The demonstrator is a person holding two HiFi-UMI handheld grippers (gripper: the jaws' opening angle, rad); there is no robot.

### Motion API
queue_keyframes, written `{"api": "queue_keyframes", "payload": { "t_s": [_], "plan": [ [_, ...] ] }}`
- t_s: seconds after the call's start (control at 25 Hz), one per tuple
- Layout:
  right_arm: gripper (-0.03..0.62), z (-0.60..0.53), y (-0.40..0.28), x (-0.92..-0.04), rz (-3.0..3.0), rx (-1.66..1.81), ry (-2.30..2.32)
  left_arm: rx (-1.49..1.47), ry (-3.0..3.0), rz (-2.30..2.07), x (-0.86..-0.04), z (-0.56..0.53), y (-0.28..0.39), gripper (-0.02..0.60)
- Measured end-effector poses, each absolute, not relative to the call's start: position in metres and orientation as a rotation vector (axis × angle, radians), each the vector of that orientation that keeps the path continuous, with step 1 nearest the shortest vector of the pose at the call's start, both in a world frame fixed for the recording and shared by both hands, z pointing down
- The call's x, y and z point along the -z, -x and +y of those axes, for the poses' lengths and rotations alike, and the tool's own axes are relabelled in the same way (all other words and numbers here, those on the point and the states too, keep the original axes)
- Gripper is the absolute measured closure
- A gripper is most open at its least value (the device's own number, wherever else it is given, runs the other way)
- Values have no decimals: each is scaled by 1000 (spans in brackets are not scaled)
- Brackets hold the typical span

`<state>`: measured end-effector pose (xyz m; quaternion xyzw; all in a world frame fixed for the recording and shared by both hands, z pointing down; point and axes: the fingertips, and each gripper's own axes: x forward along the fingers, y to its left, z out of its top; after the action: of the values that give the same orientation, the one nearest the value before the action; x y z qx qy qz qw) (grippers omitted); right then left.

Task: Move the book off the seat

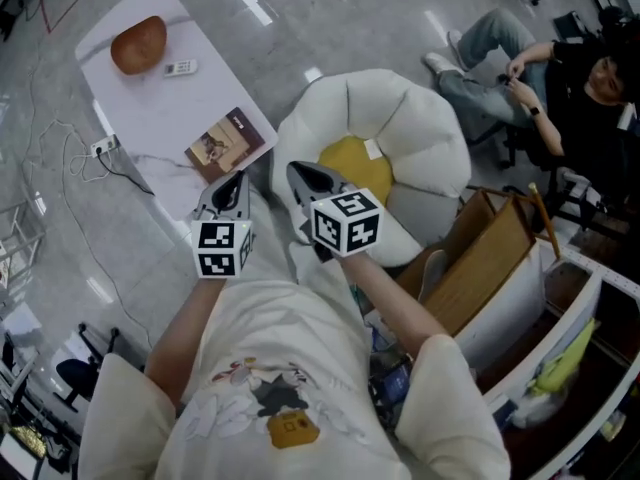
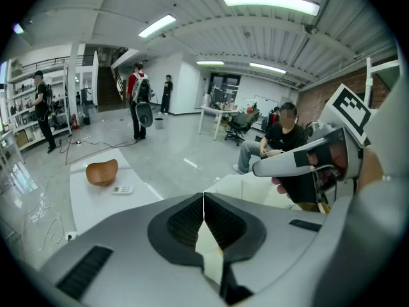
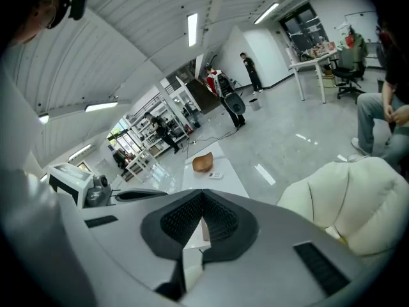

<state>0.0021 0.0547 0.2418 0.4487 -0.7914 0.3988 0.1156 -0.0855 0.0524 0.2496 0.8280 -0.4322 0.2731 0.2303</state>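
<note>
- Your left gripper [image 1: 232, 190] has its jaws pressed together with nothing between them; the left gripper view shows the two dark pads [image 2: 192, 221] meeting along one thin line.
- Your right gripper [image 1: 312, 183] is the same: jaws closed tight and empty, pads [image 3: 220, 221] touching. It hangs just right of the left one, and both point forward.
- The book [image 1: 230, 143] lies just ahead of your left gripper's tips, apart from them. It is flat on the near corner of the white table [image 1: 160, 108] and is not on the seat.
- The book is thin, with a brown cover, a paler picture panel at one end and a small white label toward the other. It lies skewed to the table's edges.
- The seat [image 1: 420, 133], a white petal-shaped chair with a yellow cushion [image 1: 355, 168] at its centre, sits ahead and to the right of your right gripper.
- Farther along the table beyond the book are a brown bowl-shaped thing [image 1: 138, 45] and a small white remote [image 1: 180, 67].
- To the right of your right gripper stands a cardboard box [image 1: 485, 258].
</note>
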Motion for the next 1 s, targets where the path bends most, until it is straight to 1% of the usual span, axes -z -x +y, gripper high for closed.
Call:
{"api": "queue_keyframes", "payload": {
  "t_s": [0.48,1.0],
  "plan": [
    [585,90,-82,-195,-2348,-1104,-1561,-704,-2478,-1034,-178,78,0,569],
    [585,164,-186,-110,-2345,-863,-1928,-638,-2669,-769,-117,141,-99,569]
  ]
}}
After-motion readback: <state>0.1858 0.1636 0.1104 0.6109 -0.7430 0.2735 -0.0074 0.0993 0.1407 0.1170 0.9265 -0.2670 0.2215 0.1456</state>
